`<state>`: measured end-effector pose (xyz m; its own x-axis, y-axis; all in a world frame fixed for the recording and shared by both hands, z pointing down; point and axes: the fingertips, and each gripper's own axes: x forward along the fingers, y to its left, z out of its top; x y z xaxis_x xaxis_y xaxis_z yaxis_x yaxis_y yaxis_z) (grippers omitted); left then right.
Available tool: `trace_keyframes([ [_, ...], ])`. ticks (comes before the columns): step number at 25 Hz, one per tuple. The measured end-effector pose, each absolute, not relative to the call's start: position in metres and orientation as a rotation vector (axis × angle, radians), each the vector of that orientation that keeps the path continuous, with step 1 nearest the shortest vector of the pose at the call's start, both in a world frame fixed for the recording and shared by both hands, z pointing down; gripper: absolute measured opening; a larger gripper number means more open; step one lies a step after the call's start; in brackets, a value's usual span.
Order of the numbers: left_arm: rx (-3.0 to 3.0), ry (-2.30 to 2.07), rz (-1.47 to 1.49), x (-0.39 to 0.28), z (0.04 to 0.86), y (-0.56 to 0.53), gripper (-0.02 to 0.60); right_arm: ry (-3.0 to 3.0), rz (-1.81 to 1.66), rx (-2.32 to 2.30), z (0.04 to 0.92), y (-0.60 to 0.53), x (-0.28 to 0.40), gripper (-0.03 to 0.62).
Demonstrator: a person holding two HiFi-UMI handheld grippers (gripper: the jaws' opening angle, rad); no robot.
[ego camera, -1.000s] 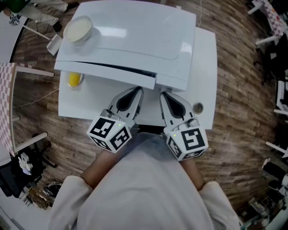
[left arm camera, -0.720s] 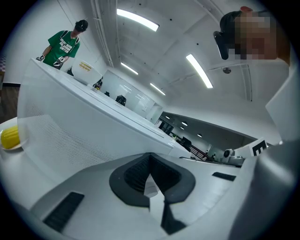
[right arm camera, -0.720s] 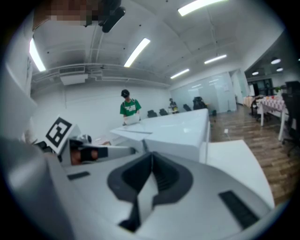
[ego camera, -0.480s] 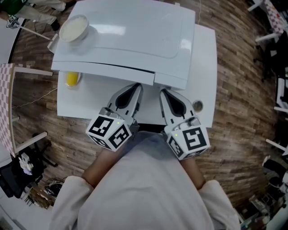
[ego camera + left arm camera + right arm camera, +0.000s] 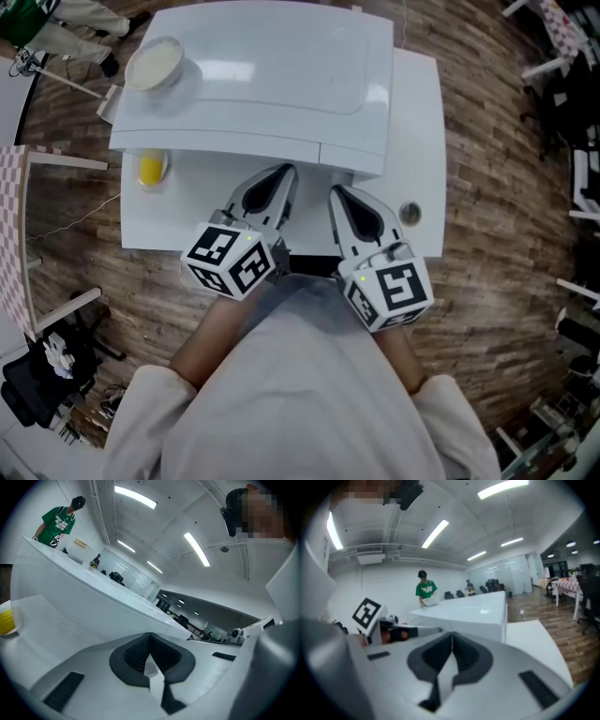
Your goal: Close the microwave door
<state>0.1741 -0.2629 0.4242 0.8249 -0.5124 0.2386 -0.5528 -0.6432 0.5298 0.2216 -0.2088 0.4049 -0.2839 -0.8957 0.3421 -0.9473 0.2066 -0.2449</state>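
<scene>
Looking steeply down on a boxy white microwave oven, set on a white rectangular table over a brown wood-plank floor. Carrying a round cream-coloured bowl on its top, near the left rear corner. Showing its wide white microwave door lying flush with the narrower white control panel to the right, shut against the body as far as the head view tells.

Held side by side in front of that face: two grey hand-held grippers, each with a black-and-white marker cube at the rear. Left gripper aimed at the right end of the door, tips right at the lower front edge; cannot tell whether touching. Jaws pressed together, dark ribbed pads meeting in one seam, gripping nothing. Right gripper aimed at the control panel, tips just short of it. Jaws likewise closed tight and empty.

Resting on the table just below the door's left end: a small yellow object. Lying to the right of the right gripper: a small round grey disc. Standing beyond the table: a person in a green shirt.
</scene>
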Motion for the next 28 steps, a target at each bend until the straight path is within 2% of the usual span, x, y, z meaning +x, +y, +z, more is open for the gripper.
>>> trace_keyframes([
  [16, 2.458, -0.636, 0.173, 0.162, 0.419, -0.229, 0.014, -2.268, 0.677, 1.896, 0.402, -0.191, 0.197, 0.023],
  [28, 2.475, -0.558, 0.193, 0.125, 0.415, -0.2, 0.014, -2.278, 0.701, 1.921, 0.395, -0.16, 0.154, 0.023],
])
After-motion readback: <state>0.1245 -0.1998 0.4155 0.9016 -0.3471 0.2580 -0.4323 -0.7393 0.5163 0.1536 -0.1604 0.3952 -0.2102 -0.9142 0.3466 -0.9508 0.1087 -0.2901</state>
